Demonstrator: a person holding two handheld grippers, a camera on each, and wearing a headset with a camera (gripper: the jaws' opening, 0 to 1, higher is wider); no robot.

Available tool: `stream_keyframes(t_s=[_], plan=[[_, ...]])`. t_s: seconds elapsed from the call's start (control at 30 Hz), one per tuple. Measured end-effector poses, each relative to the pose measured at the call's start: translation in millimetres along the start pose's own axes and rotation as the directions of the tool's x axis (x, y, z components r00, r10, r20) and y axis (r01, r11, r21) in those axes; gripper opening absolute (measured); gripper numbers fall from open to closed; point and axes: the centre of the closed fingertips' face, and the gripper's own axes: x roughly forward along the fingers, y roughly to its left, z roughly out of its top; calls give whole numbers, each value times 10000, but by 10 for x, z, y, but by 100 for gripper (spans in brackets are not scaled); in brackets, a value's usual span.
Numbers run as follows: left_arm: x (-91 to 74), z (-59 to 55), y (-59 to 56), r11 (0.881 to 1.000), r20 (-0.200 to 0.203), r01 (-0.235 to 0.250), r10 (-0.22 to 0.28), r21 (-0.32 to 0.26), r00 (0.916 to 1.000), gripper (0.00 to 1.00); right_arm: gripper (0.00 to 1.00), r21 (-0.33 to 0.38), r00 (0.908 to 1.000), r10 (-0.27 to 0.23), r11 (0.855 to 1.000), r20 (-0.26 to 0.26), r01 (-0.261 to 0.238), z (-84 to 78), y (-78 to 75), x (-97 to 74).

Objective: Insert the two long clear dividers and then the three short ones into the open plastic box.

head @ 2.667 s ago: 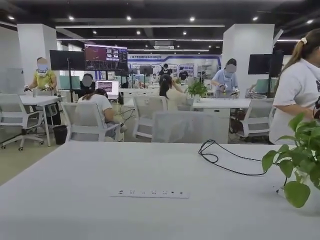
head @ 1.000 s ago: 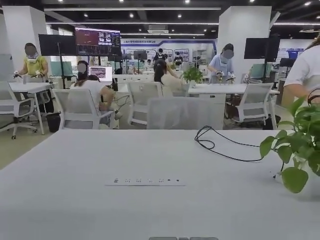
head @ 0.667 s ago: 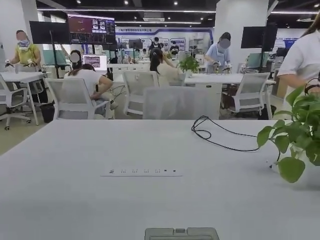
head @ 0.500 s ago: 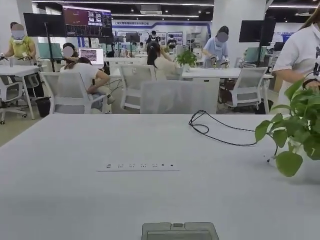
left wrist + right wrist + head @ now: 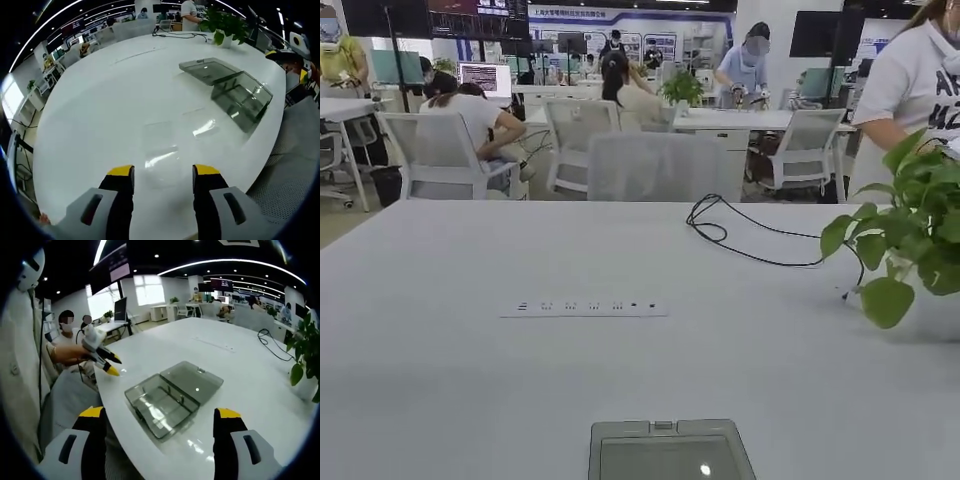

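1. The left gripper (image 5: 163, 171) hangs over the near table edge, jaws apart with nothing between them. It points at the clear dividers (image 5: 161, 150), which looks like the approach for a first pick.
2. The dividers lie flat on the white table (image 5: 95, 100), just left of the plastic box (image 5: 242, 97) and apart from it. Long cannot be told from short.
3. The box sits near the table edge with its lid (image 5: 192, 380) laid open flat beside the base, leaving the base clear from above for insertion. No divider stands in it.
4. The right gripper (image 5: 160, 413) faces the box, jaws wide apart and empty, probably ready to steady it.
5. View differences:
   - The left gripper view gives the dividers, seen by their glare.
   - The right gripper view gives the box interior.
   - The head view gives the box's far edge, the power strip (image 5: 585, 308), the cable (image 5: 740, 240) and the plant (image 5: 910, 240).
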Motion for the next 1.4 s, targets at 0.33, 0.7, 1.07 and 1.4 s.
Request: stream_keyframes(t_s=[0.33,0.7,1.07,1.4], plan=[[101,-99,31,10000,-463,92,-93,-27,9989,40,88,133,9999,-28,9999,-97,29,-6,-13,53],[152,-129,26,9994,-673,304,-313,-136,9972,35,86,96,9998,81,9999,185,-82,72,23,65],[166,-117,16,9987,-911,449,-471,-255,9947,33,85,-24,9998,44,10000,179,-43,61,-19,49],[171,-130,20,9985,-1592,501,-527,-207,9858,32,85,-105,10000,19,9999,20,-19,18,-31,60]])
